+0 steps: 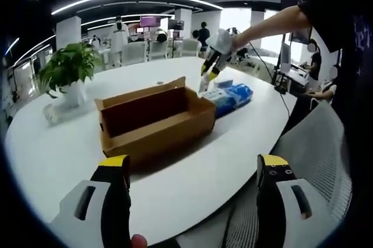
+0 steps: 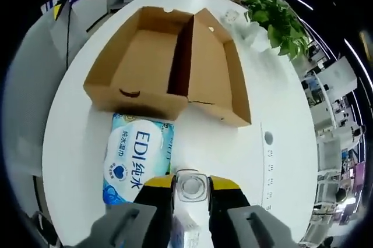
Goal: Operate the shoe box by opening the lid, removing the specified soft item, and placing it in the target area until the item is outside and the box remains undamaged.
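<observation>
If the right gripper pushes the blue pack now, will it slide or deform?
The blue pack looks like soft plastic wrap, so it probably dents. Lying flat on the white table, it likely slides and will not roll.

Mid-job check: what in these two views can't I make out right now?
- Right gripper, right gripper view: a pale round thing sits between its close-set jaws. Whether it is gripped is unclear.
- Blue pack, right gripper view: its near end is covered by that gripper, and the small print is too small to read.
- Shoe box, left gripper view: its near wall hides the floor inside, and the box covers part of the pack.
</observation>
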`<state>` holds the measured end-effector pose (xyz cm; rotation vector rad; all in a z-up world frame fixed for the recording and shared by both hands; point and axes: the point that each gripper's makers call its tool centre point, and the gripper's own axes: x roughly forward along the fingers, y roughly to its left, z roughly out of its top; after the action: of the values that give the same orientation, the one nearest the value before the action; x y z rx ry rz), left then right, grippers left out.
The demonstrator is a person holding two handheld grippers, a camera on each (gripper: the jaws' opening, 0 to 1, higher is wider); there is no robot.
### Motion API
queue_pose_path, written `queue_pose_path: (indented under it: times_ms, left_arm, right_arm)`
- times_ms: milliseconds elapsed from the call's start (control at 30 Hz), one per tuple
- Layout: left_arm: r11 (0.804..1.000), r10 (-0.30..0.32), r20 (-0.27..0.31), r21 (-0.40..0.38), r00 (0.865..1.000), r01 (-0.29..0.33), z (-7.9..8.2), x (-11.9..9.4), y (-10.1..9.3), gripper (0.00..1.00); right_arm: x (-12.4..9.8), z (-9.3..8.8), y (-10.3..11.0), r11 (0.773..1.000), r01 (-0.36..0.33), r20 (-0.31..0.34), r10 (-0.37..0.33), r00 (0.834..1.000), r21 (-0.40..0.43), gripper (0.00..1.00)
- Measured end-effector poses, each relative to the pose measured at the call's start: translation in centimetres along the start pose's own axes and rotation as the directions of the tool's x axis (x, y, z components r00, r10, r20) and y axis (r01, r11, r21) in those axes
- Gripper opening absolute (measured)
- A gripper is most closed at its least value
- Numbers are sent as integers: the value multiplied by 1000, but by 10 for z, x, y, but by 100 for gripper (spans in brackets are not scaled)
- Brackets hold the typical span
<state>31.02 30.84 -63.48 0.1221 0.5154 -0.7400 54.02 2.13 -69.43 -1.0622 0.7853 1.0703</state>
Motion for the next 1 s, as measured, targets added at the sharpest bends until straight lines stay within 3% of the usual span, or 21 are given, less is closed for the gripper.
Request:
queue_pose_path:
  times_ms: [233, 1000]
  left_arm:
    - [1000, 2, 2, 0, 1000, -2, 0, 0, -1, 89]
    - [1000, 19, -2, -4, 1000, -19, 1, 1, 5, 87]
  right_arm:
    - [1, -3, -2, 1000, 5, -4, -5, 1000, 13, 18]
    - [3, -7, -6, 999, 21, -11, -21, 1000, 35, 34]
